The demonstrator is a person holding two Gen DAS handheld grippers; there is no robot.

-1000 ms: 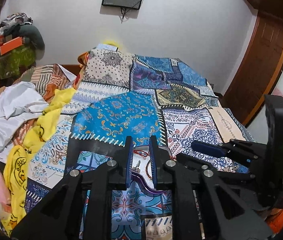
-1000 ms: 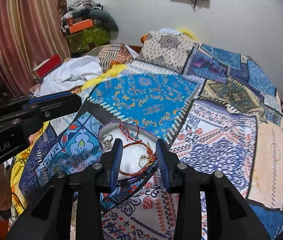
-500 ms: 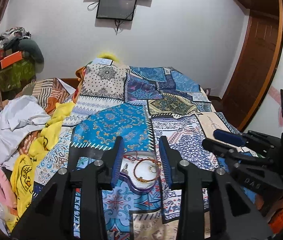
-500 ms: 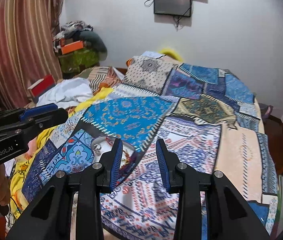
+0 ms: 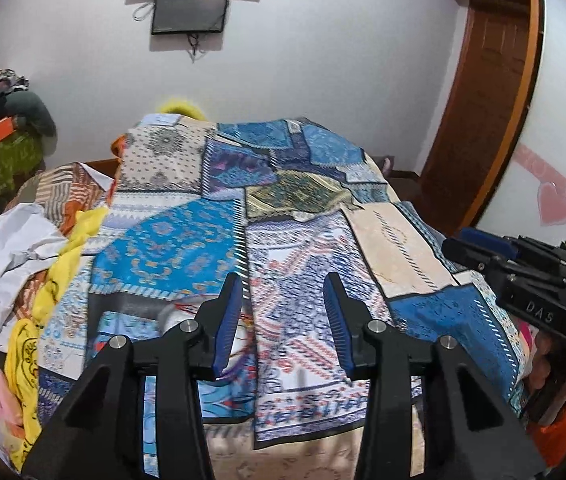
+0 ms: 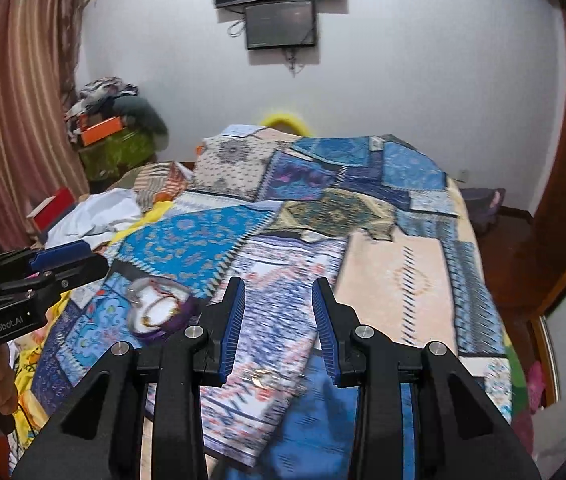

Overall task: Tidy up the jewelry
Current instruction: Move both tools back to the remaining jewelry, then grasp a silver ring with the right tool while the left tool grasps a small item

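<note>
Jewelry sits in a small round tray (image 6: 161, 308) with a purple rim, on the patchwork bedspread (image 6: 395, 284) near the foot of the bed, toward its left side. From the right wrist view I can see red and gold bangles and a ring lying on the white inside of the tray, though the picture is blurred. One small shiny piece (image 6: 261, 378), maybe a ring, lies apart from the tray on the bedspread, just in front of the right tool (image 6: 277, 320). I cannot tell exactly what it is.

Both tools are released and hold nothing: the right tool has its jaws apart above the bedspread, and the left tool (image 5: 283, 318) also has its jaws apart, with the tray partly hidden behind its left finger.

My judgement is that the step in hand is a pause between picks, with both tools raised away from the tray. The next move probably calls for lowering the right tool over the loose piece, closing gently on it, and carrying it to the tray. The piece is small and flat on soft cloth, so the fingers could easily pinch the fabric with it.
</note>
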